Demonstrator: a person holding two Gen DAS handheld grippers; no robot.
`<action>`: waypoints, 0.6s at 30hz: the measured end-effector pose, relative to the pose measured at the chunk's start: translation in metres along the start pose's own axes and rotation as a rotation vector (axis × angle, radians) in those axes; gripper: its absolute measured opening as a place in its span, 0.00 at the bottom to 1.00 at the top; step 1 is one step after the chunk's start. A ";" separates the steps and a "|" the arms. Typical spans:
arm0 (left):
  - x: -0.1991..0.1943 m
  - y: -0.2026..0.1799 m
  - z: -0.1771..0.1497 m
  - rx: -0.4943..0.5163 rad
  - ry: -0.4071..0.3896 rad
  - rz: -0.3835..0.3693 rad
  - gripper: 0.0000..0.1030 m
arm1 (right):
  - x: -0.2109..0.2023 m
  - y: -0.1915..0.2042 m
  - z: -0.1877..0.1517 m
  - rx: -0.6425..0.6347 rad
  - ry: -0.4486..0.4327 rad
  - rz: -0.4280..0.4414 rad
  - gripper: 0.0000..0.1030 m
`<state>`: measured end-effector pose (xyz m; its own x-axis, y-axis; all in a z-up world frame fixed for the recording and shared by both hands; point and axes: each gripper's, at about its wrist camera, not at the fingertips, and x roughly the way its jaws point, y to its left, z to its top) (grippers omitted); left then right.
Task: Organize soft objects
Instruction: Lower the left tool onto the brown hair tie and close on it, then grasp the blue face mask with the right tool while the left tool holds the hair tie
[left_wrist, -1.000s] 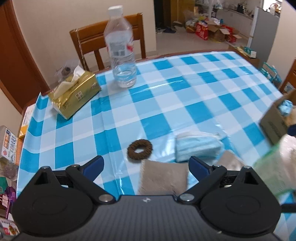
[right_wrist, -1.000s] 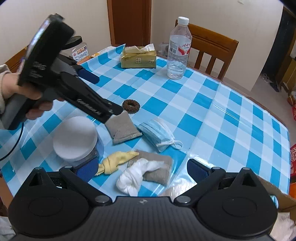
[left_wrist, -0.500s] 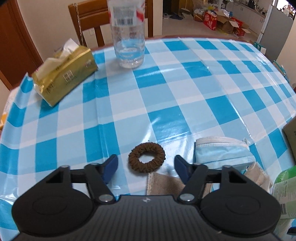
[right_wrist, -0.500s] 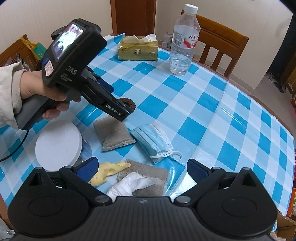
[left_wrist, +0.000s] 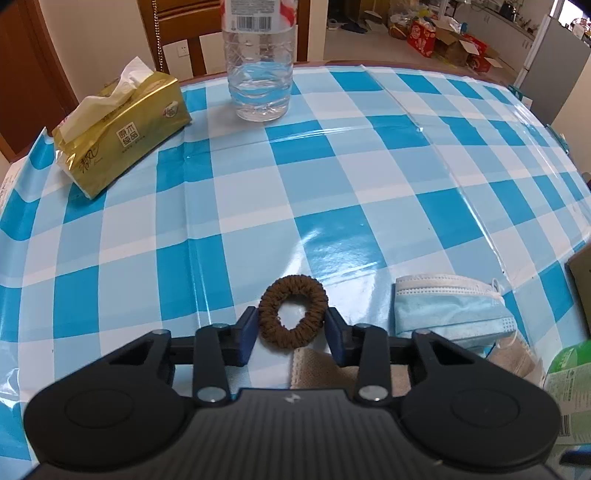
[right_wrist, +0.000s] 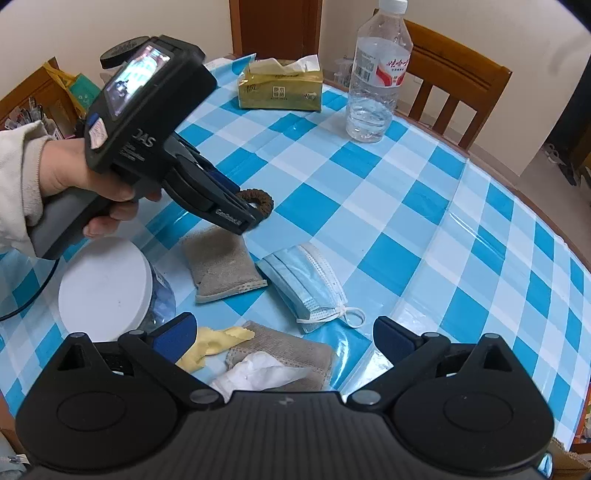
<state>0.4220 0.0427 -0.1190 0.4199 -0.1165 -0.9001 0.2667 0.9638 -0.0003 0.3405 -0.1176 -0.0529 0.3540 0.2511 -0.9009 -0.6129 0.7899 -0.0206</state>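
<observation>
A brown hair scrunchie (left_wrist: 293, 312) lies on the blue checked tablecloth (left_wrist: 332, 177). My left gripper (left_wrist: 293, 330) has its blue fingers pressed against both sides of the scrunchie; it shows the same in the right wrist view (right_wrist: 255, 208). A blue face mask (left_wrist: 448, 308) (right_wrist: 304, 282) lies to the right. A grey cloth pouch (right_wrist: 218, 264) sits just behind the left gripper. My right gripper (right_wrist: 282, 334) is open and empty above a second grey pouch (right_wrist: 291, 352), a white tissue (right_wrist: 255, 373) and a yellow cloth (right_wrist: 214, 341).
A gold tissue pack (left_wrist: 122, 133) and a water bottle (left_wrist: 260, 59) stand at the far side before a wooden chair (right_wrist: 454, 77). A white-lidded jar (right_wrist: 105, 286) stands at the left. A cardboard box edge (left_wrist: 581, 273) is at the right.
My left gripper has moved forward and down over the grey pouch to the scrunchie, and its fingers have closed in on it. My right gripper has stayed open and moved a little.
</observation>
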 end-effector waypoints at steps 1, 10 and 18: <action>0.000 0.000 0.000 0.001 0.001 -0.002 0.35 | 0.002 -0.001 0.001 -0.004 0.006 0.003 1.00; -0.008 0.006 0.003 0.003 0.001 0.001 0.35 | 0.036 -0.015 0.025 -0.086 0.087 0.012 0.94; -0.012 0.010 0.002 -0.009 0.000 0.004 0.35 | 0.082 -0.014 0.041 -0.161 0.194 0.025 0.81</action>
<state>0.4216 0.0531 -0.1075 0.4210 -0.1123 -0.9001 0.2574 0.9663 -0.0002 0.4069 -0.0851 -0.1090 0.2048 0.1451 -0.9680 -0.7300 0.6815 -0.0523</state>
